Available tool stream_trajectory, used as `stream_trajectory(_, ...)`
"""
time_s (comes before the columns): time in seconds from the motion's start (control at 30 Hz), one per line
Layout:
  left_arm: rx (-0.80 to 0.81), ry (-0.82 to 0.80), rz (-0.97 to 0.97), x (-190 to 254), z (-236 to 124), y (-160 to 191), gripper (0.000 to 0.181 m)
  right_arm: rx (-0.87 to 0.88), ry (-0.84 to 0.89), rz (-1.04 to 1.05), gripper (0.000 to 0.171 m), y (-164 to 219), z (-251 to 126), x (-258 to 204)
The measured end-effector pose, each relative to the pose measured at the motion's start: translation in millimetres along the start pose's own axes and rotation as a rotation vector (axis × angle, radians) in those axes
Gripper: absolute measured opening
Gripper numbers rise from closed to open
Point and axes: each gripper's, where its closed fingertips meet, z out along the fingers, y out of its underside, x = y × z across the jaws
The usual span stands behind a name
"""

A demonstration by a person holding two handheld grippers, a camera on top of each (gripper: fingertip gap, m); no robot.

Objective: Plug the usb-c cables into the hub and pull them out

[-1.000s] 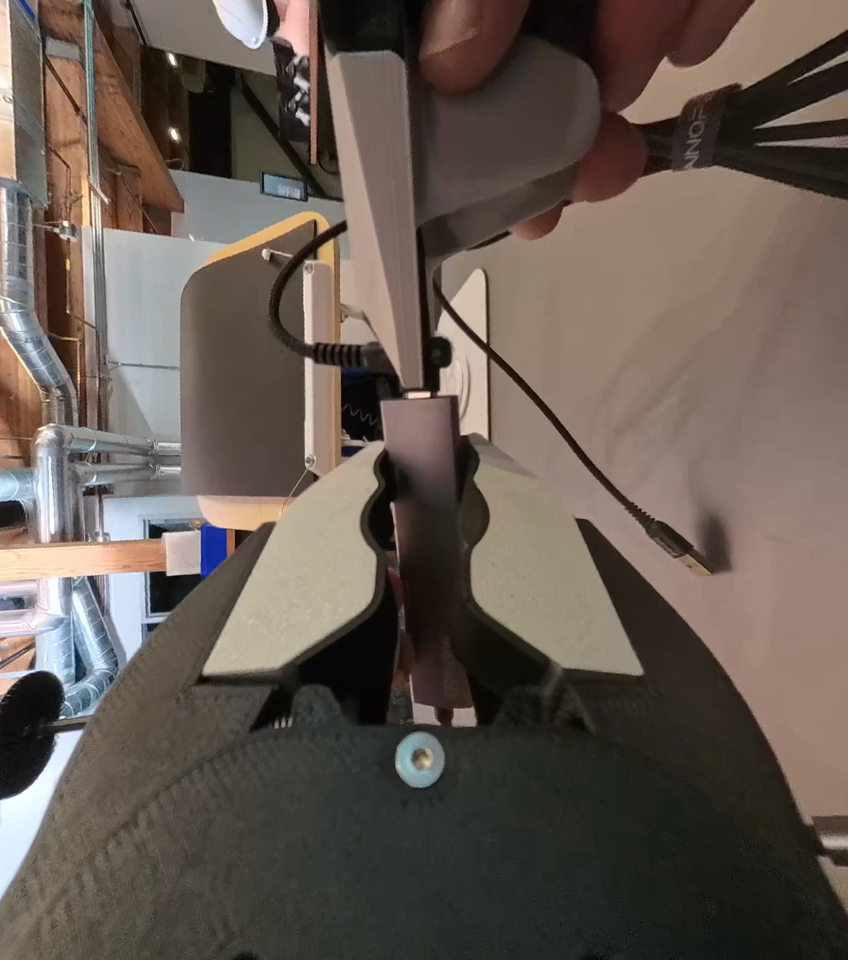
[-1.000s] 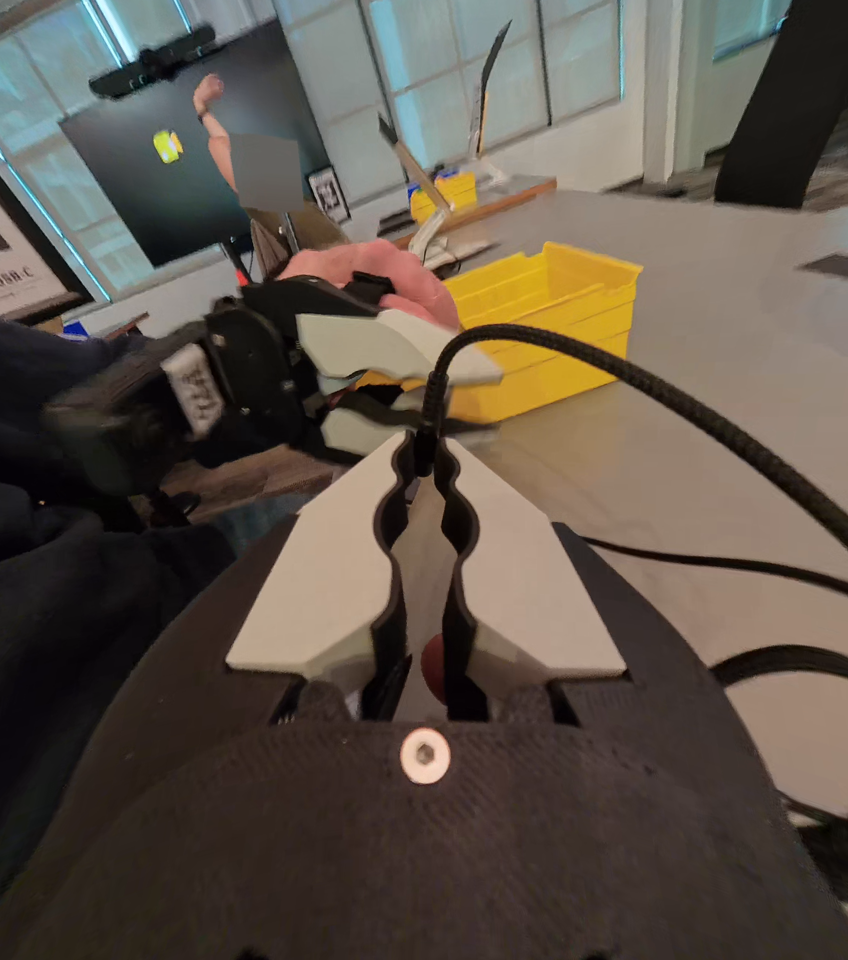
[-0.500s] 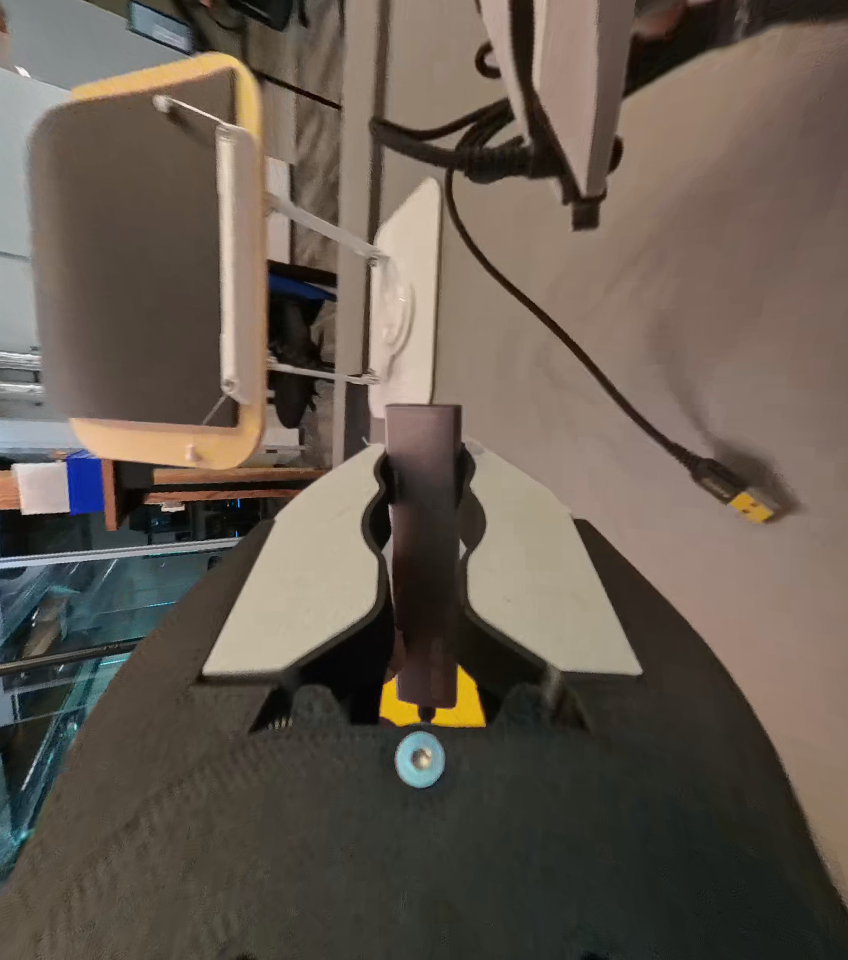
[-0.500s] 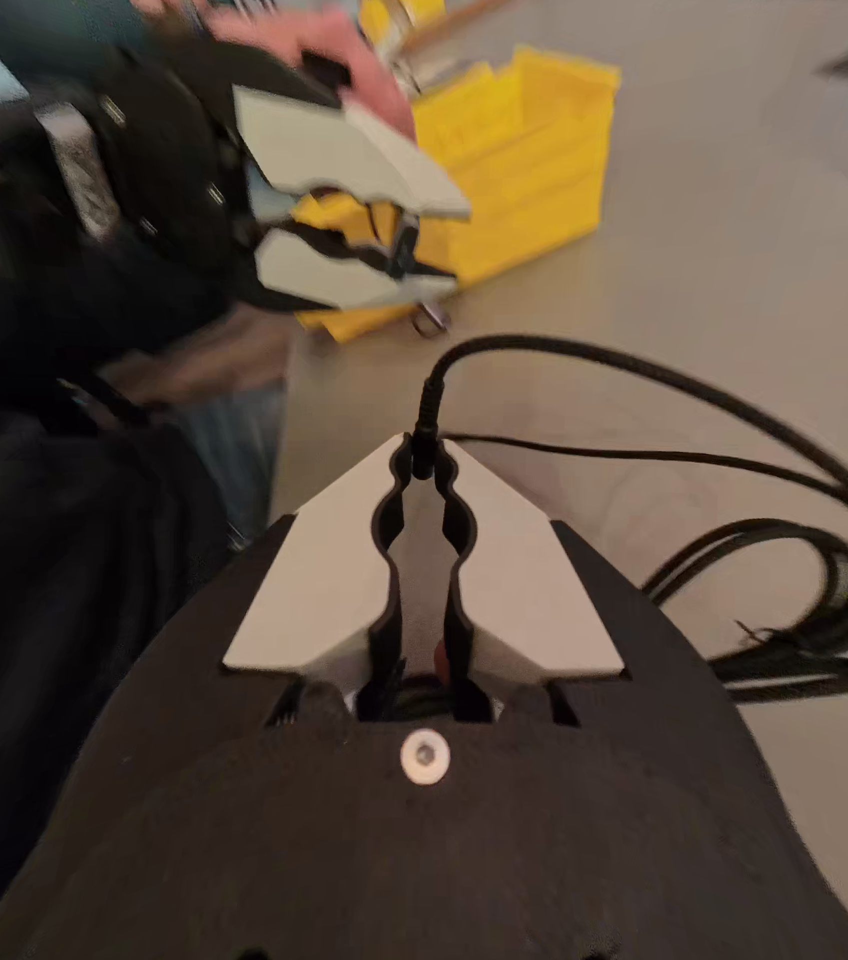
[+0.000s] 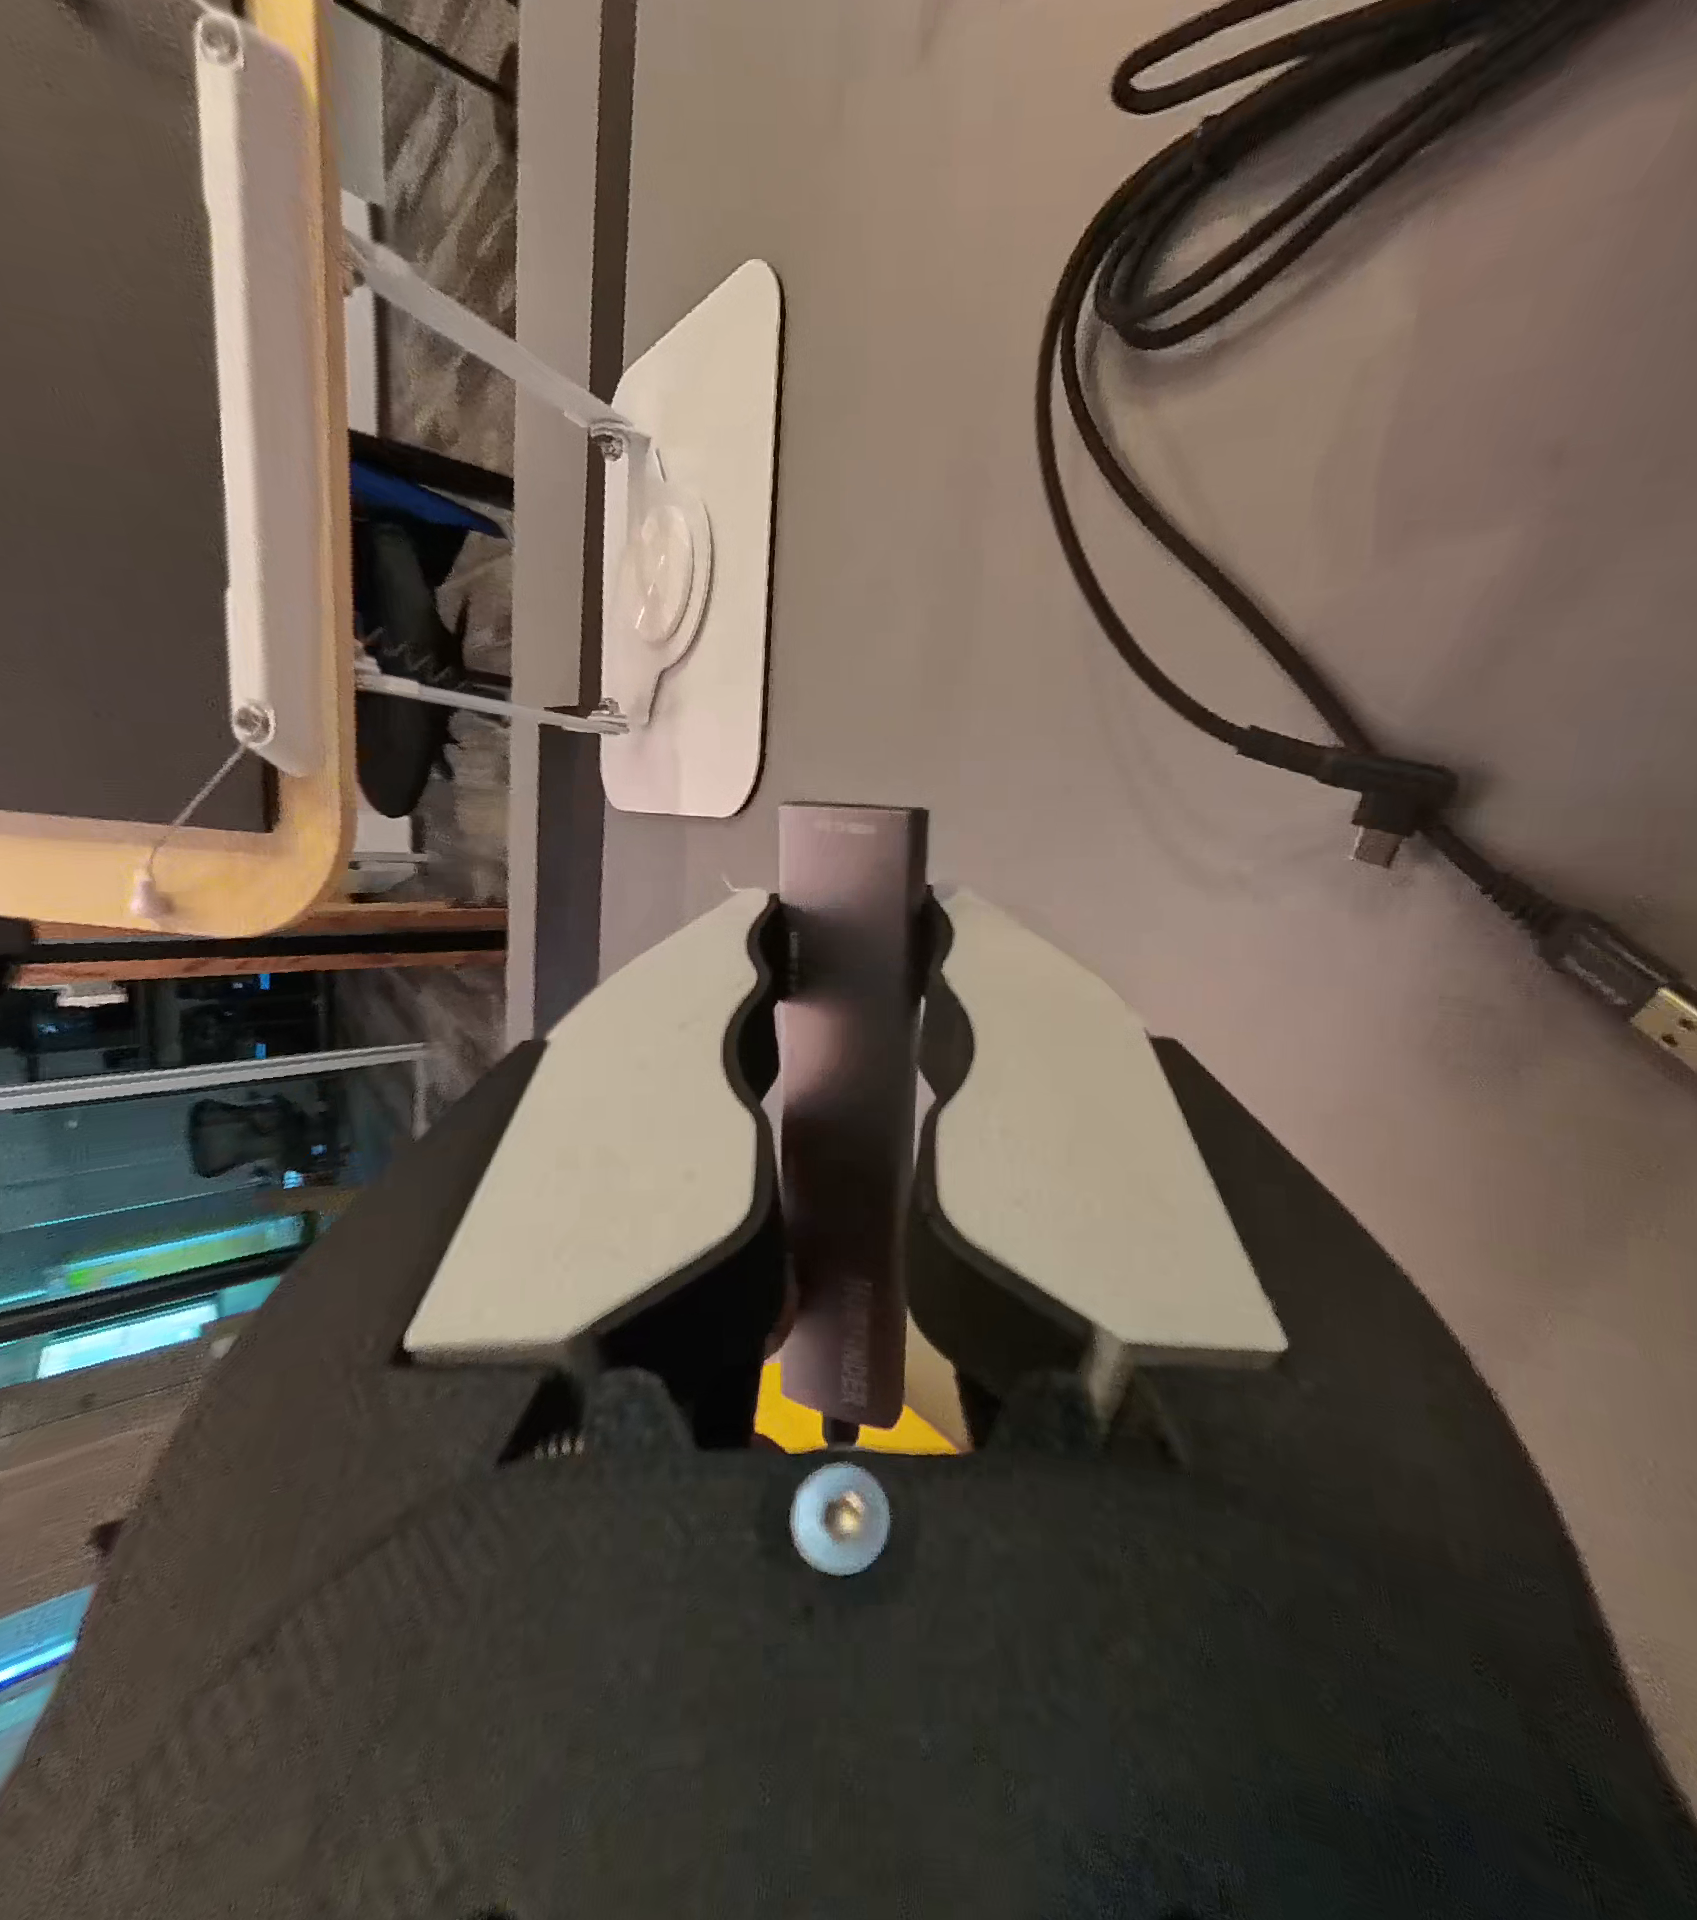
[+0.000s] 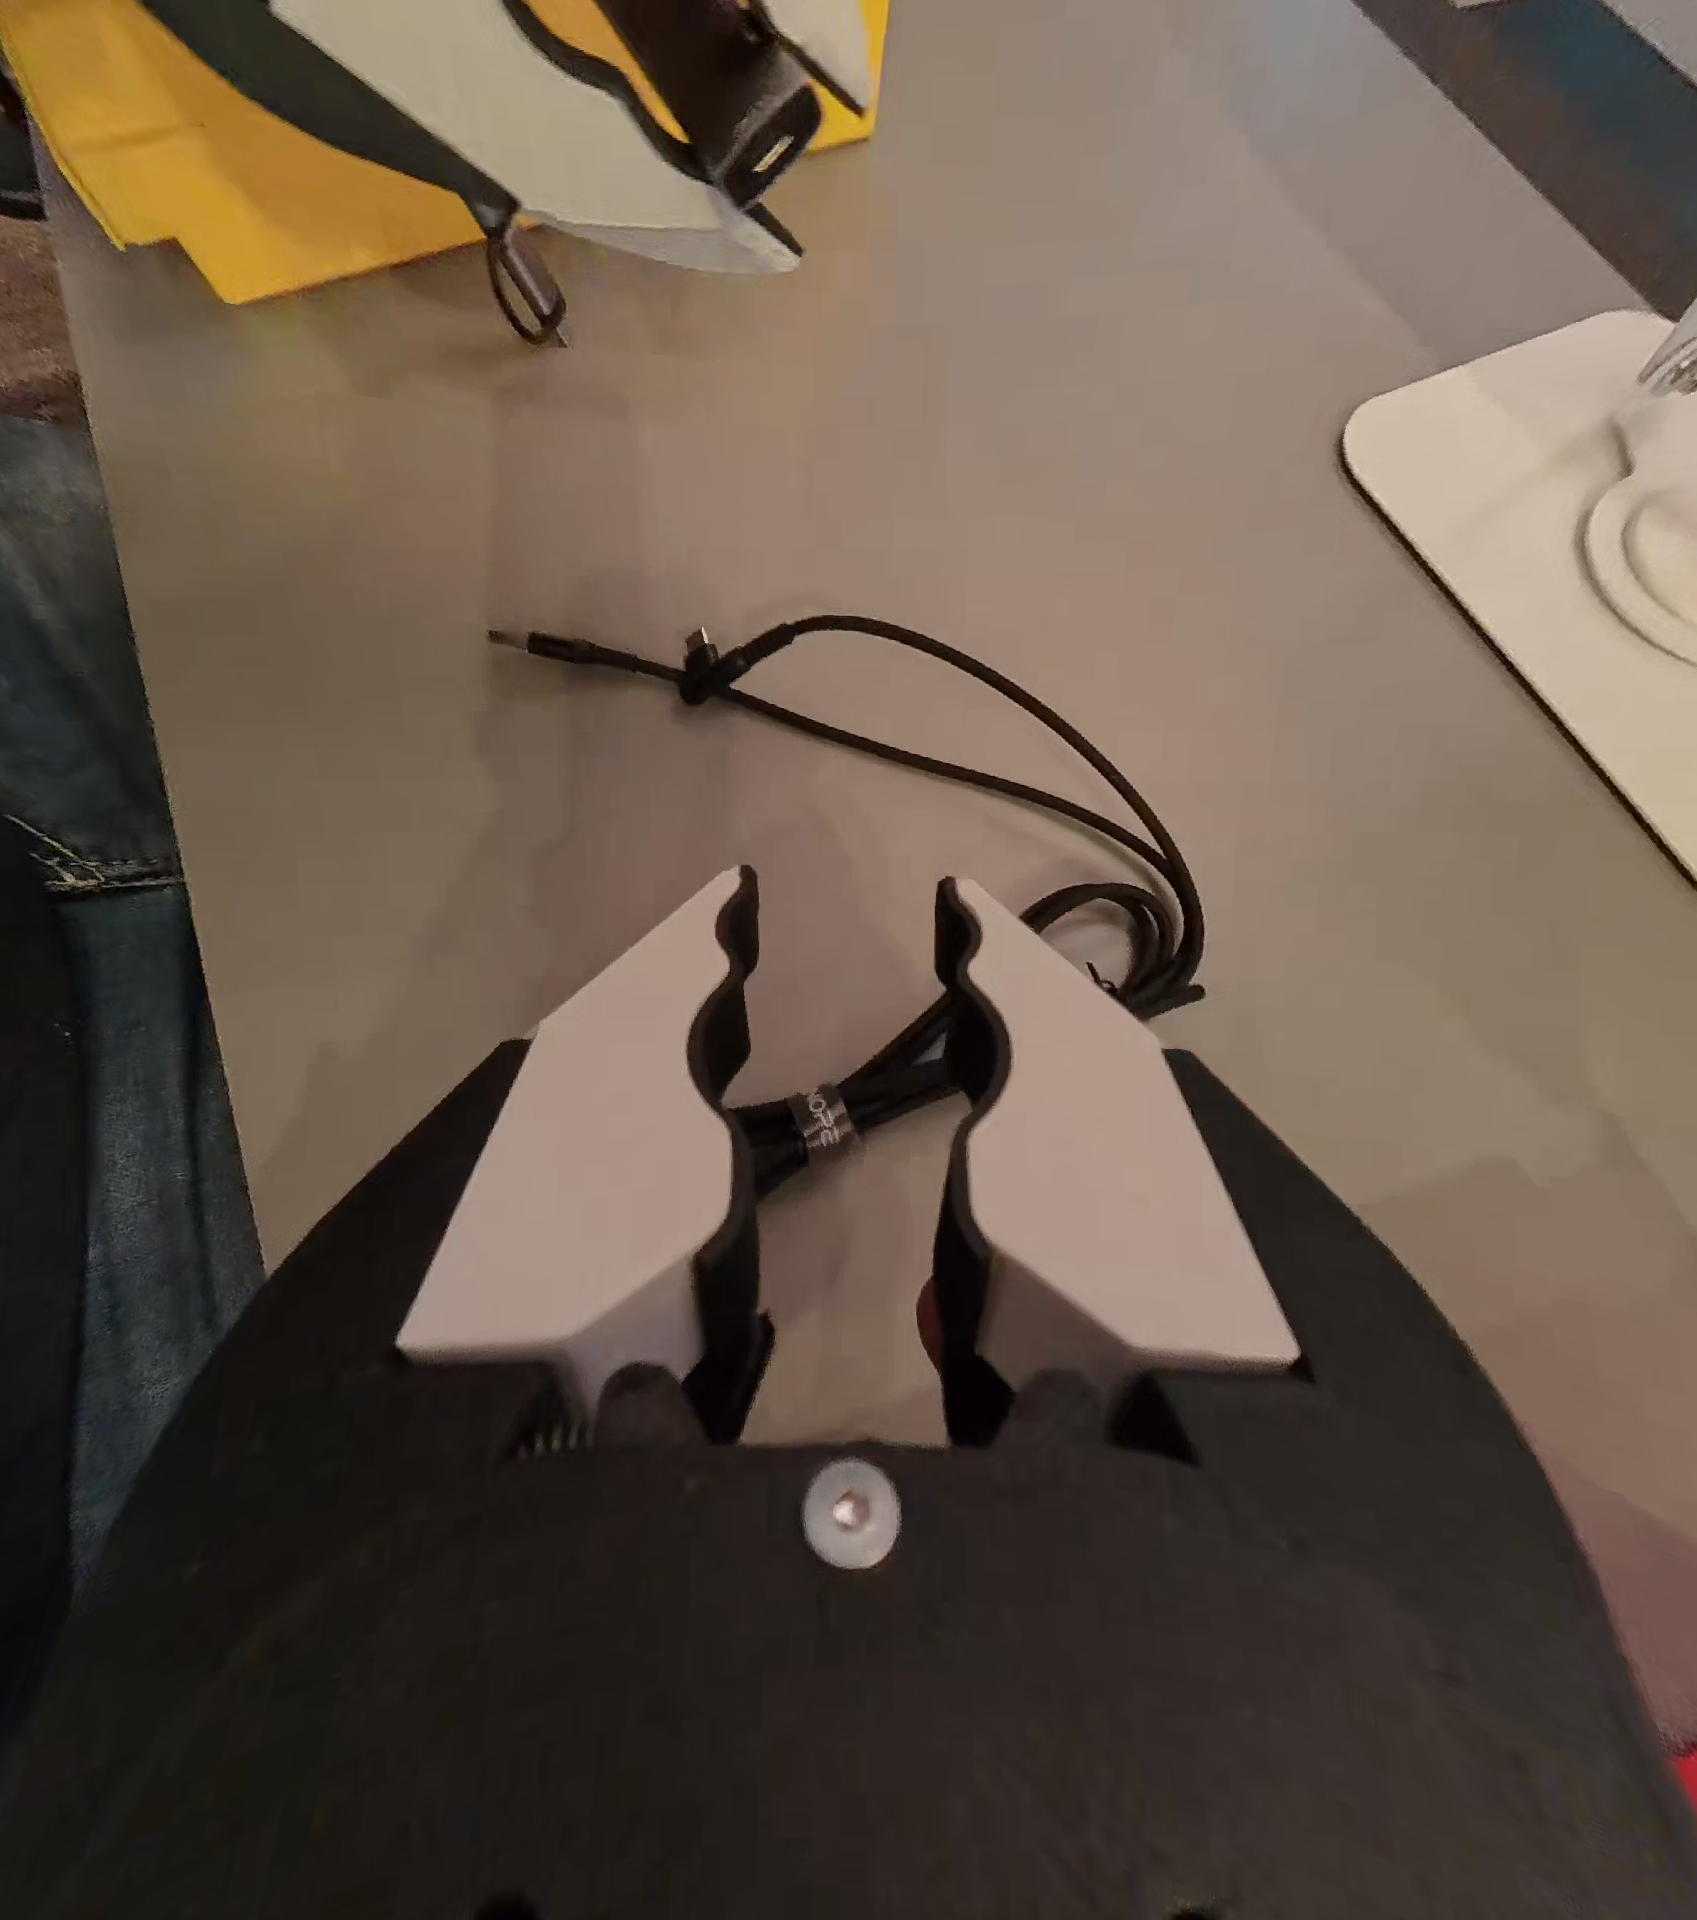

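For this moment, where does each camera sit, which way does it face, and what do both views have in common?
Left wrist view: sits on the left gripper, rolled sideways so the table stands on the right; its jaws are shut on the hub.
Right wrist view: sits on the right gripper, looking down at the table; its jaws are open above the bundled cable; a jeans-clad leg shows at left.
Shared: the hub, the left gripper, the black cable with its two plugs, the white stand base, the grey table.
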Motion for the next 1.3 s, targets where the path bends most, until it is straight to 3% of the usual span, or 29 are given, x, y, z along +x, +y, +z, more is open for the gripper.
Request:
stream_trajectory(0.23,0.055,0.173,-0.155,-0.9,18.7,-6.2,0.022,0.053,-0.020,-0.040,0.029,-7.3,6.3,-6.7)
stream_trajectory(0.47,-0.030,0.240,-0.180,17.4,42.3,8.1,0.014,0.038,0.014,-0.061,0.032,-0.7,7.5,-1.3)
stream_trajectory(0.6,-0.071,0.254,-0.189,15.9,31.2,16.4,0.015,-0.015,0.073,-0.119,0.041,9.5,8.3,8.6)
stream_trajectory(0.77,-0.097,0.336,-0.226,28.0,10.6,27.9,0.040,-0.096,0.136,-0.197,0.047,15.6,15.6,18.2)
stream_trajectory(0.9,-0.090,0.318,-0.248,28.2,-7.0,32.7,0.044,-0.212,0.132,-0.086,0.061,38.1,19.9,25.2)
stream_trajectory(1.0,-0.096,0.295,-0.233,30.2,-16.2,36.0,0.044,-0.268,0.121,-0.032,0.062,50.0,24.5,21.6)
stream_trajectory(1.13,-0.102,0.278,-0.225,36.5,-24.1,38.4,0.043,-0.361,0.152,-0.035,0.053,64.9,34.2,21.7)
stream_trajectory(1.27,-0.094,0.256,-0.227,38.9,-30.5,39.2,0.041,-0.376,0.172,-0.107,0.011,67.5,36.1,26.3)
stream_trajectory(1.3,-0.092,0.251,-0.228,39.8,-31.7,39.0,0.040,-0.372,0.173,-0.136,0.010,67.7,36.4,28.1)
